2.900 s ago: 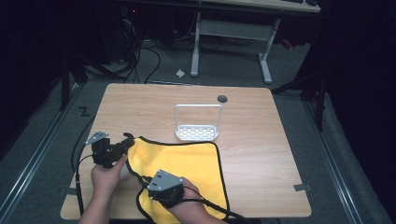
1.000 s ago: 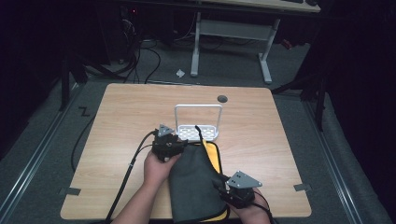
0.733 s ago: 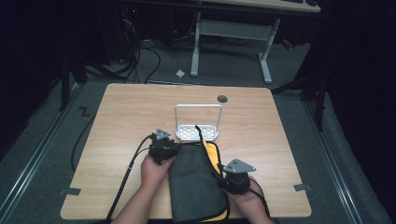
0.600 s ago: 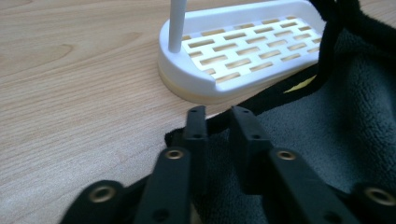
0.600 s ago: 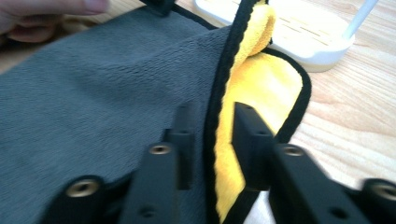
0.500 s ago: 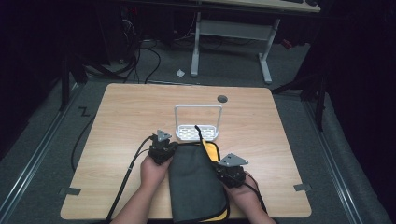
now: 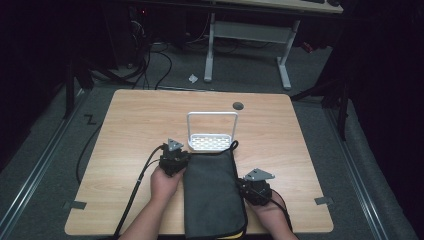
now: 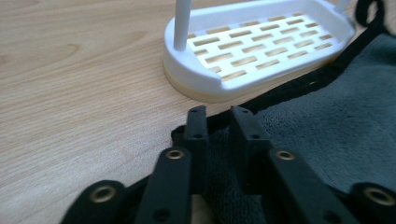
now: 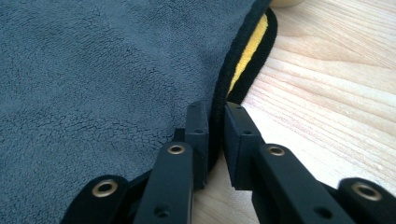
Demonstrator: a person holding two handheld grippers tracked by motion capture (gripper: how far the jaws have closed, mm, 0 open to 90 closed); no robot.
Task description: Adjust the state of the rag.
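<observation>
At the lower centre of the high view, a grey cloth [image 7: 212, 195] with yellow underside lies folded on the worktop [image 7: 125, 130] — long axis running bottom to top. The right tongs [image 9: 215, 128] pinch its right hem, the left tongs [image 8: 219, 133] its upper-left corner. Likely the fold is being squared; next comes letting go — clear of the white rack [image 7: 212, 135] just beyond.

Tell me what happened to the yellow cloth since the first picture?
The cloth got folded over: first it lay open, yellow side up, and now the grey side is on top with yellow peeking out at the edge. The left gripper moved right to its far corner, and the right gripper now pinches its right edge. The white rack stayed put.
</observation>
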